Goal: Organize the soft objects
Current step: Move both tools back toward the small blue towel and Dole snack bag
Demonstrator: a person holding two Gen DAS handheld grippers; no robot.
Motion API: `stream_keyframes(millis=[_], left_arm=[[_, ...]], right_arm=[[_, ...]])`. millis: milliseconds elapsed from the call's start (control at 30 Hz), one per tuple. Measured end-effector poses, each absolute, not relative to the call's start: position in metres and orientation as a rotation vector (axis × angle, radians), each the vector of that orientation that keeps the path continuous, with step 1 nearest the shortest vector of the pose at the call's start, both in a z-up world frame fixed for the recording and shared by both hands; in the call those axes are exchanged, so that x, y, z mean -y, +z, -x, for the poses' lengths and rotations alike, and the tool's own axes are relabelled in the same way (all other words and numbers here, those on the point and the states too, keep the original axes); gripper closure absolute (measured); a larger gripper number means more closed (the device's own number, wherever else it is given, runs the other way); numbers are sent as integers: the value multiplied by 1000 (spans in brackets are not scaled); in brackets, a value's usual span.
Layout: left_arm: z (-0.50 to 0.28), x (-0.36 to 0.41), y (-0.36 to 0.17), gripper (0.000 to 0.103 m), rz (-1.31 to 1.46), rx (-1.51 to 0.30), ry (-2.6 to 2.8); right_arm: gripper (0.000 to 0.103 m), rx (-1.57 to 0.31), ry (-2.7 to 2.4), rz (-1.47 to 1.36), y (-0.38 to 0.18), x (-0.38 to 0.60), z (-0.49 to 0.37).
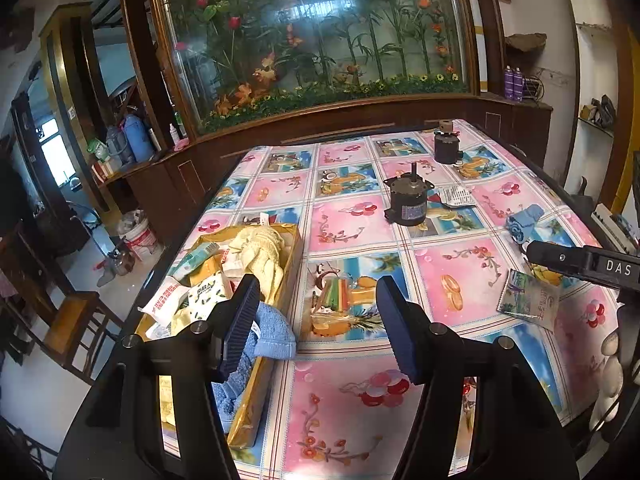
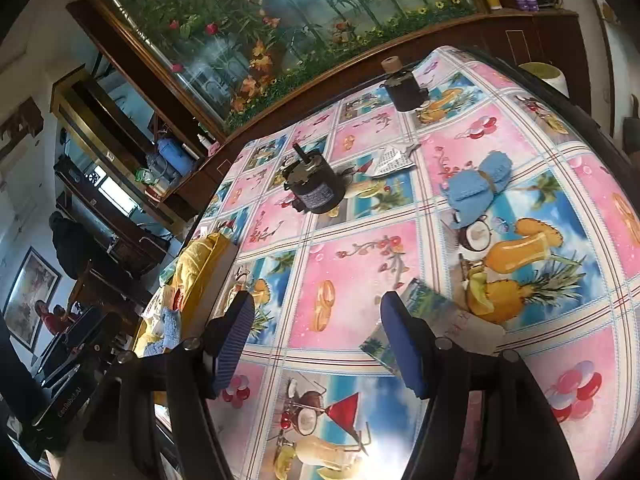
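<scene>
Left claw (image 1: 316, 320) open and empty, hovering above the near left part of the surface (image 1: 400, 408), which wore a pink and blue fruit-print cloth. Just left of it, a golden box (image 1: 294, 264) at the surface's left edge, holding a yellow towel (image 1: 262, 250), tissue packs (image 1: 200, 296) and a blue towel (image 1: 272, 330) draped over its near rim. Right claw (image 2: 318, 340) also open and empty, low over the surface, right fingertip (image 2: 402, 344) just in front of a flat printed packet (image 2: 430, 306). Farther right, a rolled blue cloth (image 2: 478, 182) lying alone. Near the middle, a dark motor (image 2: 316, 188) beside a crumpled wrapper (image 2: 390, 160); a second motor (image 2: 404, 84) at the far edge.
</scene>
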State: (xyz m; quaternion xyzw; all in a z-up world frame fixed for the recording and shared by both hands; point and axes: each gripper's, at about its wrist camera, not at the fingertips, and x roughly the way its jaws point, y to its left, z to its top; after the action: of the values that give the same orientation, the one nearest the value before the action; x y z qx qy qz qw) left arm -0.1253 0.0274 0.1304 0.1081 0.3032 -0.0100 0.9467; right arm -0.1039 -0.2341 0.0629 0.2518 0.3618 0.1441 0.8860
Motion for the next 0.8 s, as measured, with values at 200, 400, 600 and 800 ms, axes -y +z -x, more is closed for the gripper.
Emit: stream_keyframes(millis=[200, 400, 600, 800], left_arm=[[123, -19, 124, 42, -226, -641, -39], [114, -19, 114, 42, -200, -695, -77], [105, -20, 103, 42, -162, -742, -121], [95, -20, 89, 42, -125, -795, -162]], right_arm=[[37, -745, 258, -557, 57, 259, 104], [37, -742, 221, -573, 53, 278, 104], [37, -722, 120, -577, 58, 313, 97], [37, -779, 32, -535, 58, 333, 58]])
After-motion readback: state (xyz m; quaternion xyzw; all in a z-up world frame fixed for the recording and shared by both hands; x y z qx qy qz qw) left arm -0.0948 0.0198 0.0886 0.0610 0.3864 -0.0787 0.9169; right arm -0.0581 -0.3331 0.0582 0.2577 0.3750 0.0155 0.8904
